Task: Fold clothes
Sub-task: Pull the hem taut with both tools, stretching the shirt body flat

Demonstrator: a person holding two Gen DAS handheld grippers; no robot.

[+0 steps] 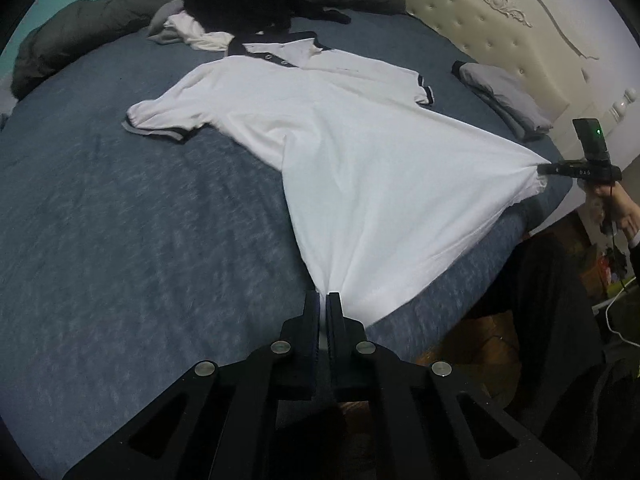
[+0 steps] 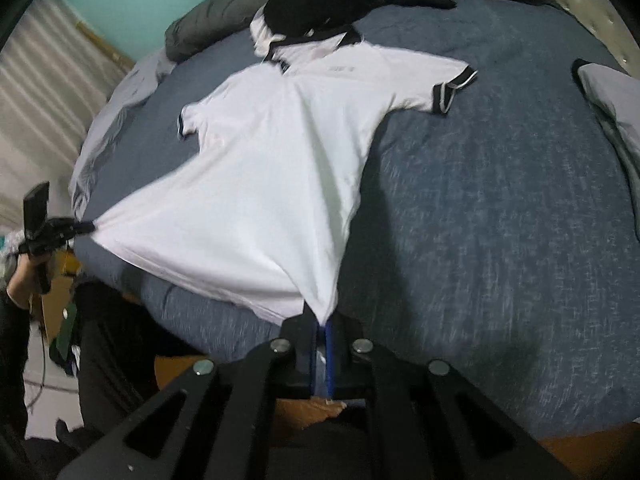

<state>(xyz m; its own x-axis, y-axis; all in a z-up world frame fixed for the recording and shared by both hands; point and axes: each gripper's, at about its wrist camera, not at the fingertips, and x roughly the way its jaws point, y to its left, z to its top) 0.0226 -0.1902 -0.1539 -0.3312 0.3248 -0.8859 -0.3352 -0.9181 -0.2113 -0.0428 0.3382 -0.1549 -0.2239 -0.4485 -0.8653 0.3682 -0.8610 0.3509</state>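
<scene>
The white polo shirt (image 1: 340, 128) lies face up on the blue bed (image 1: 120, 220), collar toward the far pile of dark clothes (image 1: 244, 0). The left gripper (image 1: 323, 300) pinches one hem corner, the right gripper (image 2: 320, 316) the other; both corners are lifted, the hem stretched between them.

A: Any legible markings?
B: Small white characters on the right gripper (image 1: 541, 169) body, too small to read reliably. A faint chest print on the white polo shirt (image 2: 280, 168) is blurred, illegible.
</scene>
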